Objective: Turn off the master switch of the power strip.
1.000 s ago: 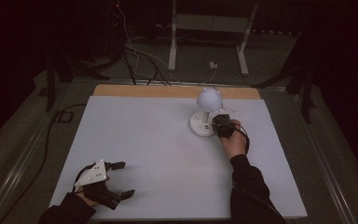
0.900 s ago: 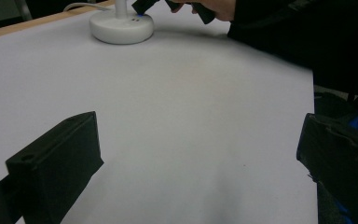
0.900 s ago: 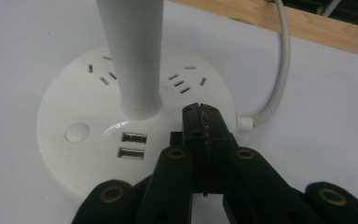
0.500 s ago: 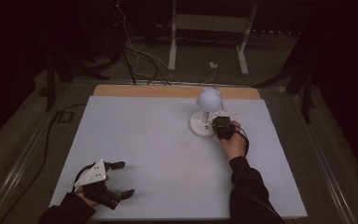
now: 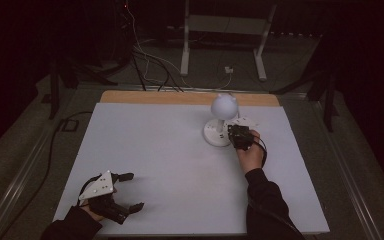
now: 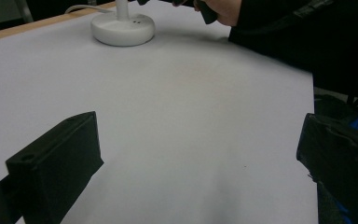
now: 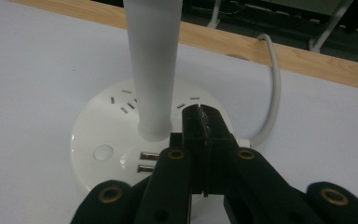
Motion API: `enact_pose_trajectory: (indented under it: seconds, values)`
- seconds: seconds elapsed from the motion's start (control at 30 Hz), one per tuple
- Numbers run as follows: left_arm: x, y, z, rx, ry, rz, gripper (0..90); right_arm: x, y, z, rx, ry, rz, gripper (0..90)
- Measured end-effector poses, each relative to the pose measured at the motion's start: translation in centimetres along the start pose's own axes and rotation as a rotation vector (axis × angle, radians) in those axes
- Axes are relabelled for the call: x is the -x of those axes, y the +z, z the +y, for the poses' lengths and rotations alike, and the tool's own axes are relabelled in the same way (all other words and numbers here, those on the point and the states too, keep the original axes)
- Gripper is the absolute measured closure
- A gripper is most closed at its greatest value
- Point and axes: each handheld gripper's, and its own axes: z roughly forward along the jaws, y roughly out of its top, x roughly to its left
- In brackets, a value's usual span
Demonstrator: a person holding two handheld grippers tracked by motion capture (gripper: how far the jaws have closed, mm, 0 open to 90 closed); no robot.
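Observation:
A white desk lamp stands at the back middle of the white table (image 5: 170,165), with a round head (image 5: 223,105) over a disc base (image 5: 214,135). My right gripper (image 5: 232,134) is shut with nothing between its jaws. Its tips (image 7: 200,114) sit over the base (image 7: 98,126), just right of the lamp stem (image 7: 154,65); whether they touch the base I cannot tell. The base carries a round button (image 7: 103,152) and two USB ports (image 7: 148,161). My left gripper (image 5: 134,191) rests open at the table's front left corner, its jaws (image 6: 200,154) wide apart over bare table.
The lamp's white cable (image 7: 272,93) runs from the base off the wooden back edge (image 5: 180,97). The right sleeve (image 6: 298,32) reaches across the far side in the left gripper view, past the lamp base (image 6: 122,30). Cables and stand legs (image 5: 185,50) lie on the floor behind.

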Motion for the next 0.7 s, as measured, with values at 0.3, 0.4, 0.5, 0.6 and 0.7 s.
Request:
enact_pose_trajectory:
  seconds: [0.3,0.4,0.5,0.6,0.7]
  values:
    - [0.0,0.0,0.0,0.0,0.0,0.002,0.3,0.3,-1.1,0.3,0.004,0.025,0.035,77.5]
    - [0.0,0.0,0.0,0.0,0.001,0.002,0.3,0.3,-1.6,0.3,0.008,0.021,0.05,66.9]
    - [0.0,0.0,0.0,0.0,0.0,0.003,0.3,0.3,-1.9,0.2,0.014,0.026,0.067,53.4]
    - [0.1,0.0,0.0,0.0,0.001,0.004,0.3,0.5,-2.3,0.1,0.021,0.051,0.074,42.0]
    - [0.1,0.0,0.0,-0.002,0.001,0.004,0.3,0.6,-2.7,0.2,0.019,0.06,0.091,31.2]
